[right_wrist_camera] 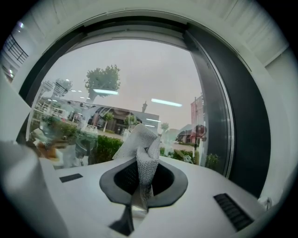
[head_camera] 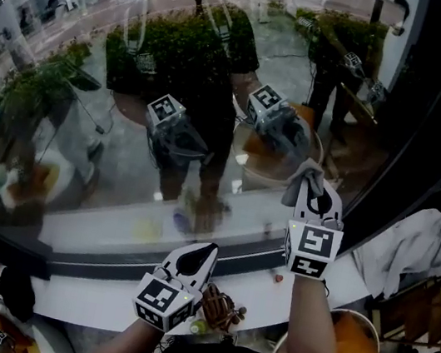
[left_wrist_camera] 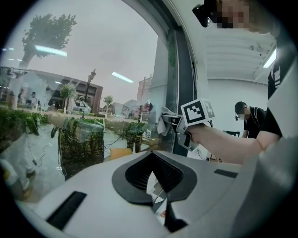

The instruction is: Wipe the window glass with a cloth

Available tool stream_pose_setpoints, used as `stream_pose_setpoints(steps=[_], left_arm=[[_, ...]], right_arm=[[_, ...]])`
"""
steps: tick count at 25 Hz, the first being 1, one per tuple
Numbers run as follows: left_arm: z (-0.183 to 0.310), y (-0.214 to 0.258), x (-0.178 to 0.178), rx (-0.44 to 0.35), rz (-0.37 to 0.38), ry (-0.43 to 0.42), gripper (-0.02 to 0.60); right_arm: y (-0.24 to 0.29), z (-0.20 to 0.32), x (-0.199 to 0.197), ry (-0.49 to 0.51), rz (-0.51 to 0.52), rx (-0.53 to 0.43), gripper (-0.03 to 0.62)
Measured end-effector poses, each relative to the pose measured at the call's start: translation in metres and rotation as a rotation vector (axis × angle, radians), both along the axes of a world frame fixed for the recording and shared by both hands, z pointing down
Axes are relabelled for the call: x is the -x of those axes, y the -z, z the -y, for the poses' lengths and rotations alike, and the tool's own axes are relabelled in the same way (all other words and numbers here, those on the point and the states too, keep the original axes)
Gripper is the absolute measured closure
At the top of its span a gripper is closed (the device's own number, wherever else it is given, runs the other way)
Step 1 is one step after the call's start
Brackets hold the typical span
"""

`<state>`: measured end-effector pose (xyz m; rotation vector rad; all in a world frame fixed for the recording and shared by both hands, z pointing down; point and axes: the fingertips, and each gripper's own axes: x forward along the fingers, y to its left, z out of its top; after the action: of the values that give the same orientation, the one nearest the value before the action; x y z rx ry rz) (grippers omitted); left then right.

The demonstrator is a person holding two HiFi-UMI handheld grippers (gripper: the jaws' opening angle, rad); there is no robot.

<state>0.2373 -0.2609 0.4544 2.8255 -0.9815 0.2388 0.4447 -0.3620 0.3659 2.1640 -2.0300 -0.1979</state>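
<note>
The window glass (head_camera: 133, 97) fills the head view and mirrors both grippers. My right gripper (head_camera: 314, 190) is raised near the pane's right side, shut on a grey mesh cloth (head_camera: 303, 178). In the right gripper view the cloth (right_wrist_camera: 142, 153) stands bunched up out of the jaws, facing the glass (right_wrist_camera: 139, 79). My left gripper (head_camera: 203, 253) hangs low over the white sill, shut, with nothing in it. The left gripper view shows its jaws closed (left_wrist_camera: 158, 197), and the right gripper (left_wrist_camera: 179, 123) with the cloth (left_wrist_camera: 164, 122) beside the dark window frame.
A white sill (head_camera: 101, 231) runs under the glass, and a brown bundle (head_camera: 219, 306) lies on the ledge by my left gripper. The dark window frame (head_camera: 420, 122) stands at the right. A white cloth drapes a chair (head_camera: 407, 247). A person (left_wrist_camera: 247, 118) stands behind.
</note>
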Motion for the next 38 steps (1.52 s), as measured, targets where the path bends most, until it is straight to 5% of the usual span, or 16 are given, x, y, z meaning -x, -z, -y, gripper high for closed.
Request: stream_pose_setpoints(steps=[10,22,29,38], left_arm=[[-0.009,0.009,-0.001,-0.017,-0.014,0.007,0.574],[-0.011,0.031,-0.002,-0.069,-0.039,0.014,0.574],[-0.002,0.07,-0.001,-0.124,-0.075,0.021,0.574],[-0.001,0.081,0.016,-0.099,-0.098,0.056,0.574]], right_arm=[[0.005,-0.001,0.007,0.043,-0.008,0.026,0.553],[0.077,-0.023,0.009,0.038,-0.021,-0.155,0.553],[0.109,-0.016,0.009,0.019,-0.043,-0.192,0.553],[0.115,-0.003,0.022,-0.002,-0.048,-0.205,0.553]])
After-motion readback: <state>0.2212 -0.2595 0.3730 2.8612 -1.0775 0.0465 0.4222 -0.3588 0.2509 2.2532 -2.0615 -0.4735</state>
